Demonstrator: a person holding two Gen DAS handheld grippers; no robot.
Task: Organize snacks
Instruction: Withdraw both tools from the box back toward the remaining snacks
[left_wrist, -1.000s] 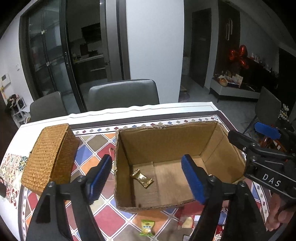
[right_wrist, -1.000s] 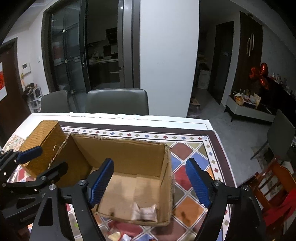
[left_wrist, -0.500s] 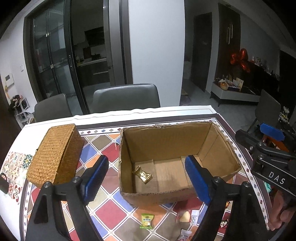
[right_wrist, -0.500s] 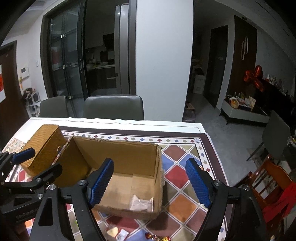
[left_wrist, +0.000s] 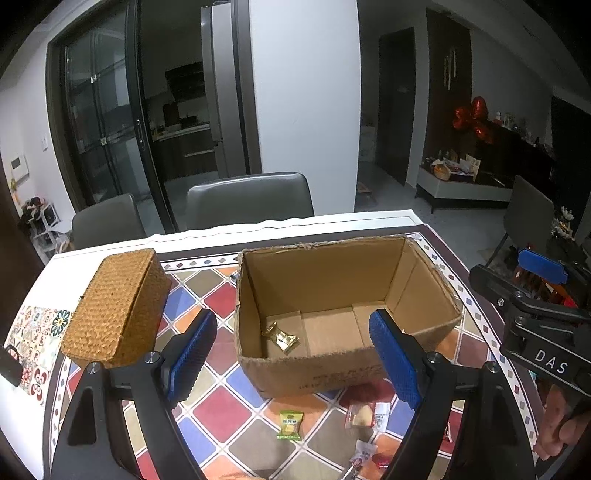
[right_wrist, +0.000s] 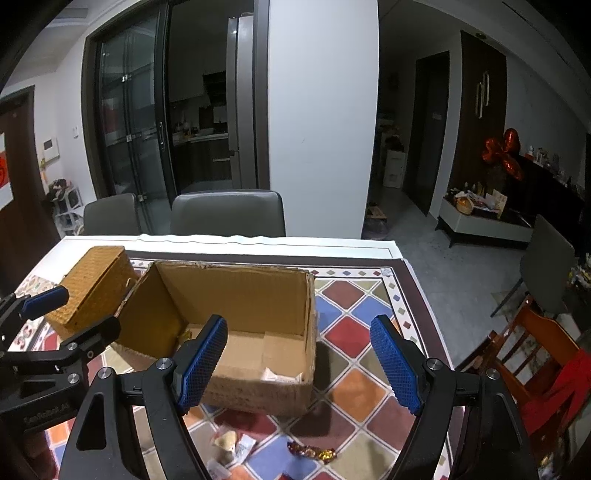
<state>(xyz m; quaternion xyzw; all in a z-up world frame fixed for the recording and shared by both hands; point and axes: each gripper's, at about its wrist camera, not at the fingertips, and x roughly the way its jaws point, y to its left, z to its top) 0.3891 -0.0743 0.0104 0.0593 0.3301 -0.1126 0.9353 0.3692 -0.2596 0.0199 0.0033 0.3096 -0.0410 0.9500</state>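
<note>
Both claws are hanging over the near part of the desk (left_wrist: 207, 410), which is covered by a cloth of coloured diamonds. The left claw (left_wrist: 291, 354) is standing released, its blue pads (left_wrist: 190, 354) wide apart with nothing between them. The right claw (right_wrist: 301, 363) is likewise spread wide and carrying nothing; in the left view it is showing at the right edge, with fingers of a hand (left_wrist: 557, 424) wrapped under its handle. An open cardboard box (left_wrist: 332, 373) is sitting in the middle of the desk. A gold-wrapped candy (left_wrist: 280, 336) is lying on the box floor near its left wall, and in the right view a pale wrapper (right_wrist: 282, 376) is lying in the near right corner of the box. A lidded wicker basket (left_wrist: 118, 306) is standing just left of the box. Loose snacks are lying on the cloth in front of the box: a green packet (left_wrist: 290, 424), a clear packet with a pale biscuit (left_wrist: 360, 415), a few small white packets to the right of it, and, in the right view, a dark foil candy with gold ends (right_wrist: 312, 451). Two grey chairs (left_wrist: 249, 201) are standing at the far side of the desk.
</note>
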